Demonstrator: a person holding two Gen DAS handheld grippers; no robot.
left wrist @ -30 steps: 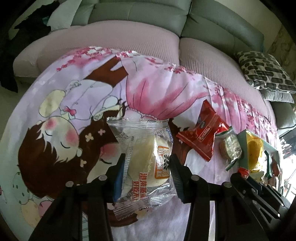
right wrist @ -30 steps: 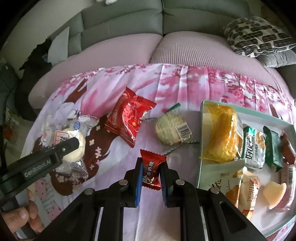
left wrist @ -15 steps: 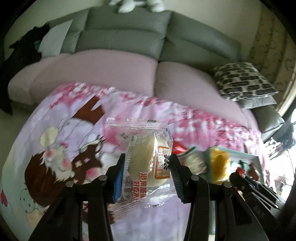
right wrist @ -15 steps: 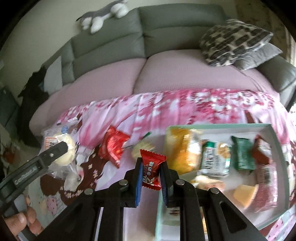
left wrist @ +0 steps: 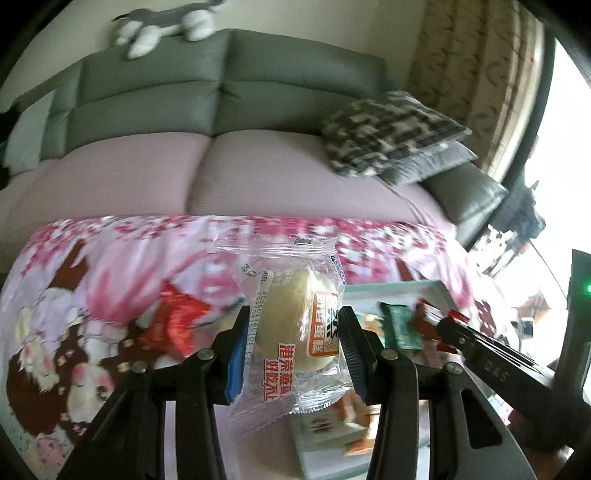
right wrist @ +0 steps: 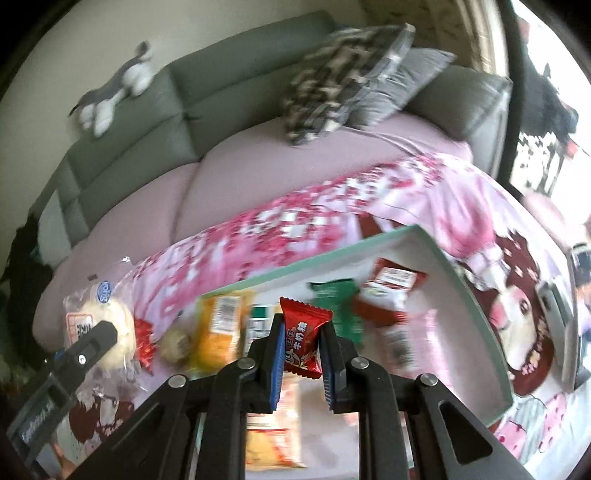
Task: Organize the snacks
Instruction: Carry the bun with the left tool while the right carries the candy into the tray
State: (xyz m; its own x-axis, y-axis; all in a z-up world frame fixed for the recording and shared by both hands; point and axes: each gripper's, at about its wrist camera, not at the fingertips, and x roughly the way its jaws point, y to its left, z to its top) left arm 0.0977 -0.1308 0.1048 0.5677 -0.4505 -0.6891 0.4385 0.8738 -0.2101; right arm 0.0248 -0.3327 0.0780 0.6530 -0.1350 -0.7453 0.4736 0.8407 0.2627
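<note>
My left gripper (left wrist: 291,328) is shut on a clear-wrapped pale bun (left wrist: 295,325), held above the pink cartoon cloth at the left end of the tray. My right gripper (right wrist: 301,339) is shut on a small red candy packet (right wrist: 303,341), hanging over the pale green tray (right wrist: 476,291). Inside the tray lie a yellow packet (right wrist: 218,328), a green packet (right wrist: 338,302), a red-and-white packet (right wrist: 388,291) and several others. The left gripper with its bun (right wrist: 99,332) also shows at the left in the right wrist view. In the left wrist view the right gripper's finger (left wrist: 491,362) crosses the tray.
A red packet (left wrist: 173,325) and a round biscuit pack (right wrist: 177,345) lie on the cloth (left wrist: 110,266) left of the tray. Behind it is a grey sofa with pink seat cushions (left wrist: 258,166), patterned pillows (left wrist: 388,136) and a plush toy (left wrist: 162,26).
Both grippers rose and swung right, carrying bun and candy from the open cloth to above the tray. Each view has rolled and tilted up, showing more sofa. Both grips are unchanged.
</note>
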